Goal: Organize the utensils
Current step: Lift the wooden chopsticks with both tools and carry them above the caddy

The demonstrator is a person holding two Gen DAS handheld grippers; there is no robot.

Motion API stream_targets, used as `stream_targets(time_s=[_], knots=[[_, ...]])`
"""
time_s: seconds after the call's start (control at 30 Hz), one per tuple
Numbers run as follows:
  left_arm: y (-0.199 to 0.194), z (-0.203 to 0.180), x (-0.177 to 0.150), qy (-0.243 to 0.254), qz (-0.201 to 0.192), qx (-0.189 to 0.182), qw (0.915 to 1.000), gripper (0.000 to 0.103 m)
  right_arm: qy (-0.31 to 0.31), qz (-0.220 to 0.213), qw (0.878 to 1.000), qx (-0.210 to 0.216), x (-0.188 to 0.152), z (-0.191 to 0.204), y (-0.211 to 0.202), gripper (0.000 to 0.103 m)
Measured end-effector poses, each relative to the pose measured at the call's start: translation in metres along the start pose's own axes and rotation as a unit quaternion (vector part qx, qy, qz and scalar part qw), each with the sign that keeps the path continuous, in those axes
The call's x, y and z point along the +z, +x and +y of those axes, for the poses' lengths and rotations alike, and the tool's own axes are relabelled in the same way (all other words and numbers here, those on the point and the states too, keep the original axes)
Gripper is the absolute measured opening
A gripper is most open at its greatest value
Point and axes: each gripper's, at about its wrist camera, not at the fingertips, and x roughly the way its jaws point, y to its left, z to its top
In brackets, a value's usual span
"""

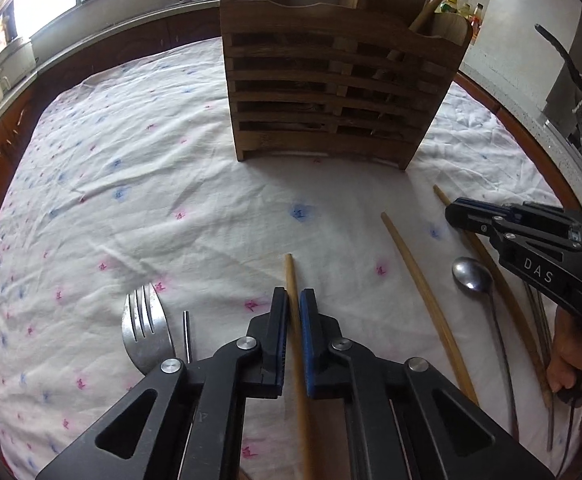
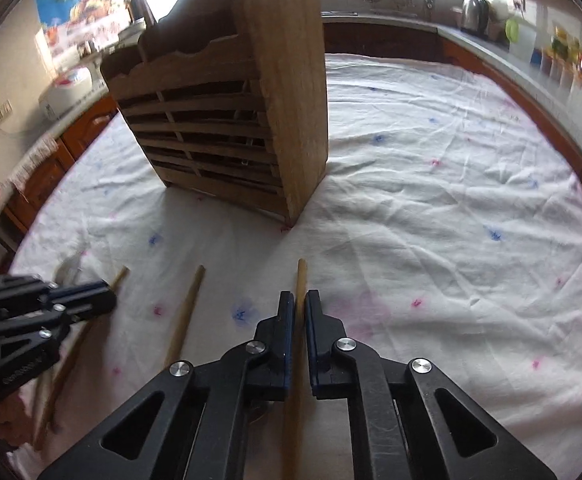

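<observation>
Lifting cleanly matters now: the left gripper [image 1: 294,300] pinches one wooden chopstick [image 1: 291,276], the right gripper [image 2: 299,304] another chopstick [image 2: 301,276], both low over the tablecloth [image 1: 171,184]; raise them level, then tip toward the slatted wooden holder [image 1: 331,80] standing behind

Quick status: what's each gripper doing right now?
Left gripper: shut on a wooden chopstick.
Right gripper: shut on another wooden chopstick.

White letters reading "DAS" stand on the black body of the right tongs [image 1: 457,214], seen from the left wrist. Lettering on the left tongs [image 2: 107,295] is too blurred to read.
</observation>
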Motion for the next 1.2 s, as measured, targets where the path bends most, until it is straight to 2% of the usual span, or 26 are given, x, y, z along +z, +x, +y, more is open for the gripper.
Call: stream_targets(time_s=[0.27, 0.53, 0.97, 1.2], knots=[[-0.026, 0.01, -0.007, -0.03, -0.022, -0.033, 0.9988, 0.003, 0.016, -0.043, 0.998, 0.03, 0.0, 0.003, -0.043, 0.005], [-0.087, 0.015, -0.017, -0.042, -0.081, -0.058, 0.9942, 0.003, 0.025, -0.099, 0.994, 0.049, 0.0, 0.007, -0.1, 0.005], [-0.196, 0.022, -0.055, -0.047, -0.177, -0.08, 0.9798, 0.003, 0.016, -0.193, 0.979, 0.055, -0.004, 0.021, -0.192, 0.005], [-0.22, 0.027, -0.065, -0.052, -0.207, -0.079, 0.9738, 0.003, 0.017, -0.216, 0.975, 0.059, -0.002, 0.024, -0.208, 0.005]])
